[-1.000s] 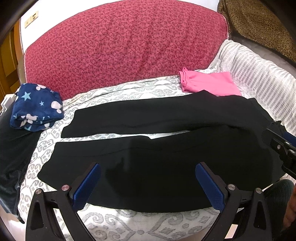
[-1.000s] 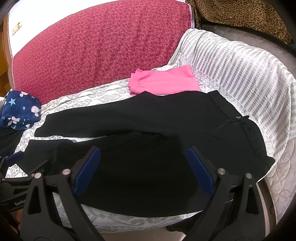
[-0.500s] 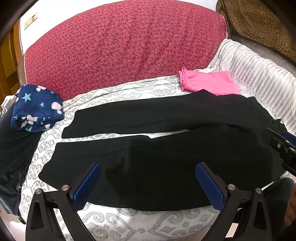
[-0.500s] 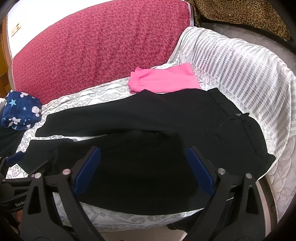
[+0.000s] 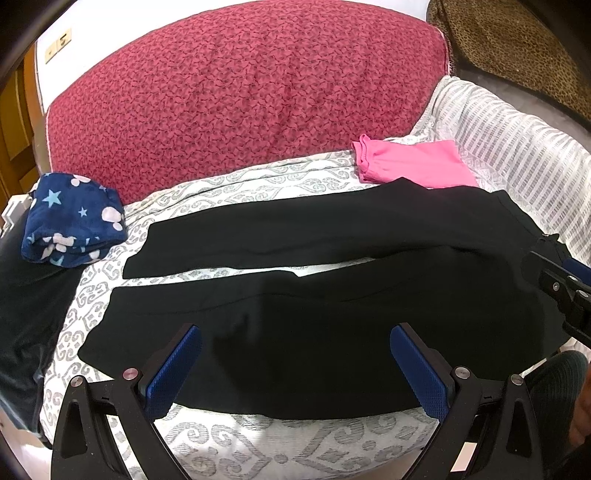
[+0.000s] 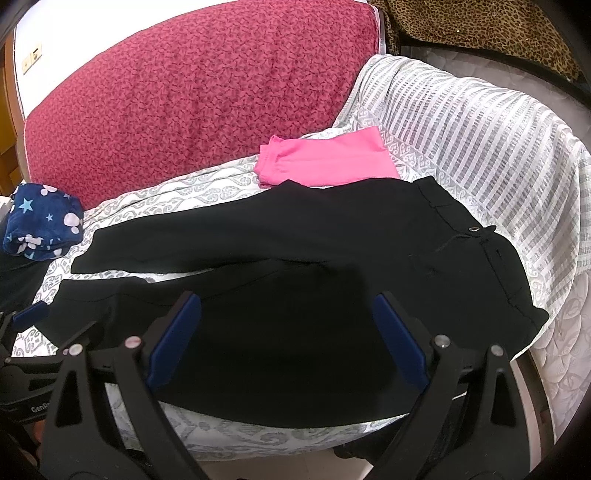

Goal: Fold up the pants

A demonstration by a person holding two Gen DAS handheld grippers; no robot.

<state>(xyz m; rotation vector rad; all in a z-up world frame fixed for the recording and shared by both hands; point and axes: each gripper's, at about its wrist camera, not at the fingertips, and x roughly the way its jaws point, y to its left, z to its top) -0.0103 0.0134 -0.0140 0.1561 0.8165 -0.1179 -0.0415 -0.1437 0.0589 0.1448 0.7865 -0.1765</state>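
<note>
The black fabric pants lie spread flat on the bed, legs running left and parted by a thin wedge of bedding, waistband with its metal button at the right, near where the mattress drops away. Both tools hover over the near leg with nothing held: the left gripper has its blue-padded fingers standing wide apart, and the right gripper is just as wide, its pads clear of the cloth. The likeliest trouble, as I judge it, is a shallow pinch that catches only the top layer of the leg, so the fold drags one ply and bunches the other; black on black hides the seams and hems (the near edge is hard to pick out even here), which makes a misplaced grasp easy. The waist end sits close to the bed's right edge and could slide off if pulled that way. A far leg lifted carelessly might also sweep the folded pink garment touching its upper edge. The surface is a soft white sheet with grey scroll pattern, which will give under pressure. Behind it stands a large dark red patterned cushion; a navy fleece bundle with stars sits at the left, a white and grey striped cover drapes the right, and a leopard-print fabric lies beyond.
</note>
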